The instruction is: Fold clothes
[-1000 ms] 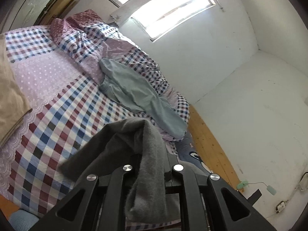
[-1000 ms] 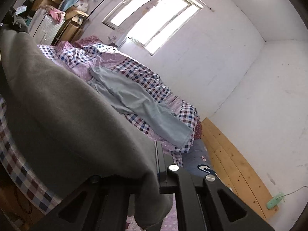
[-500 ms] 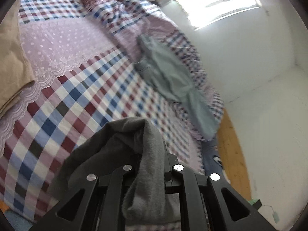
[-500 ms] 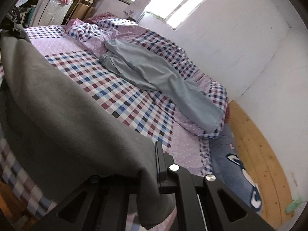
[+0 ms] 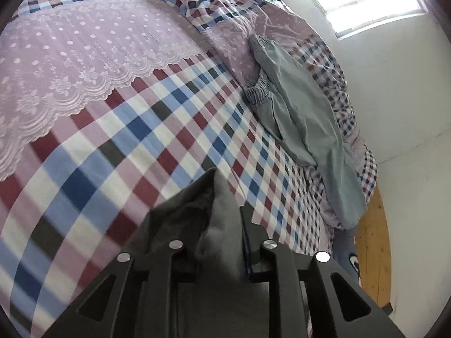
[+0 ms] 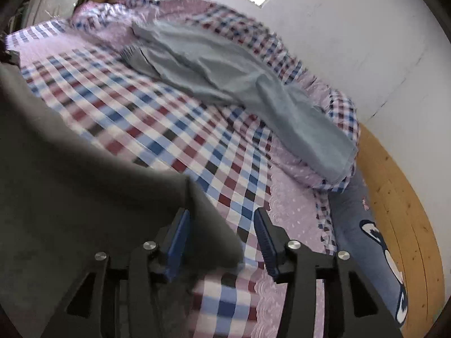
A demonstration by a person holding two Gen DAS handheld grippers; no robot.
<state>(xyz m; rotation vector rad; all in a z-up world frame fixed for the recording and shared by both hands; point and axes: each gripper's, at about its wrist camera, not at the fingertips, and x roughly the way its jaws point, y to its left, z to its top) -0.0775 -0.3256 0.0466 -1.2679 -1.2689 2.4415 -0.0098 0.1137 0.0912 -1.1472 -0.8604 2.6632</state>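
the bed, covered in a checked and lilac lace-trimmed quilt, fills the ground ahead of and below both claws. a dark grey garment is the next largest thing: in the right wrist view it spreads wide to the left of the right claw and one edge runs down between its fingers, lying against the left blue pad while the right pad stands clear of it. that claw's jaws have just been opening and now gape at a middling width, so the cloth is loose between them. in the left wrist view the same grey garment bunches up between the fingers of the left claw; its jaws have also just been opening, to a narrow gap that the cloth fills, and i cannot tell whether the pads still pinch it. pale blue-grey trousers lie stretched along the quilt's crumpled far side, well ahead and to the right of both claws. a strip of wooden floor shows to the right.
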